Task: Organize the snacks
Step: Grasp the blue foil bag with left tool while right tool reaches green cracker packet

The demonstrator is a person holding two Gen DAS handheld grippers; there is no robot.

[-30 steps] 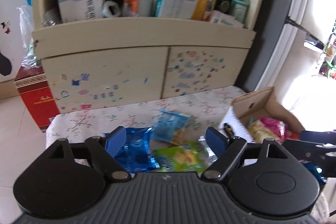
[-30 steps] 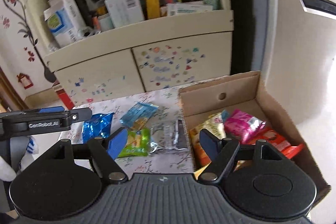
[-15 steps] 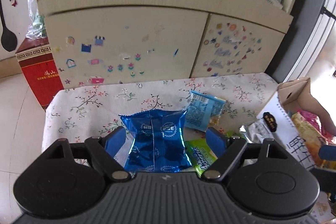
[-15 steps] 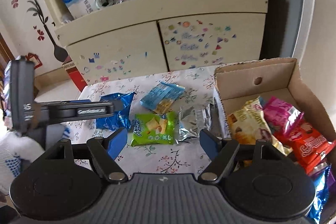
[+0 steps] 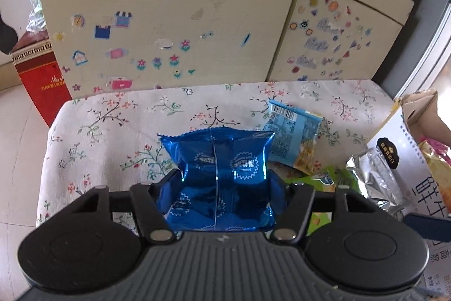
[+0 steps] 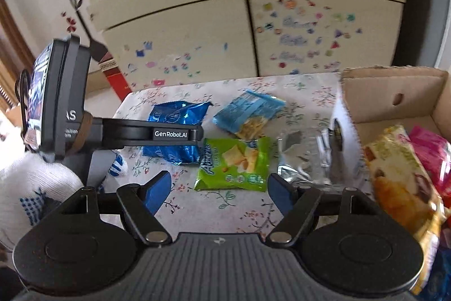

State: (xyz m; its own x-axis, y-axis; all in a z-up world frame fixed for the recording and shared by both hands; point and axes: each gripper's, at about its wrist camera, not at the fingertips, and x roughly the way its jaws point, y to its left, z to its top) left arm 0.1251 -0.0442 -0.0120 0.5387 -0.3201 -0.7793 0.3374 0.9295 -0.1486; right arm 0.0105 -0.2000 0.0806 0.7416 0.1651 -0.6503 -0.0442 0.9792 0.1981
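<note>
The left hand-held gripper [image 5: 222, 188] had its jaws closing around the dark blue packet [image 5: 220, 174], and its blue pads appeared to press on both sides of the foil, which was creased between them. The packet lay on the counter [image 5: 112, 131], which was covered with a flowered cloth, and I could not tell if it was already lifted from the cloth. The right hand-held gripper [image 6: 220, 188] was spread open with nothing between its fingers; it hung just above the green packet [image 6: 234, 162].

As far as the pictures show, the task was about half done. Several snacks already lay in the cardboard box [image 6: 394, 92] at the right end of the counter: a yellow packet [image 6: 400, 182], a pink packet [image 6: 431, 148] and some more that were hidden at the edge of the view. Four packets were not yet put away. These were the dark blue one in the left grip, the light blue packet [image 5: 293, 131] just behind it, the green one in the middle, and a silver packet [image 6: 307, 157] which touched the outer wall of the box.

My judgement is that the dark blue packet would go to the box first, and the green one was the likely choice for the right hand. The foil is slippery and soft, so the grip could slide off when the packet is lifted.
</note>
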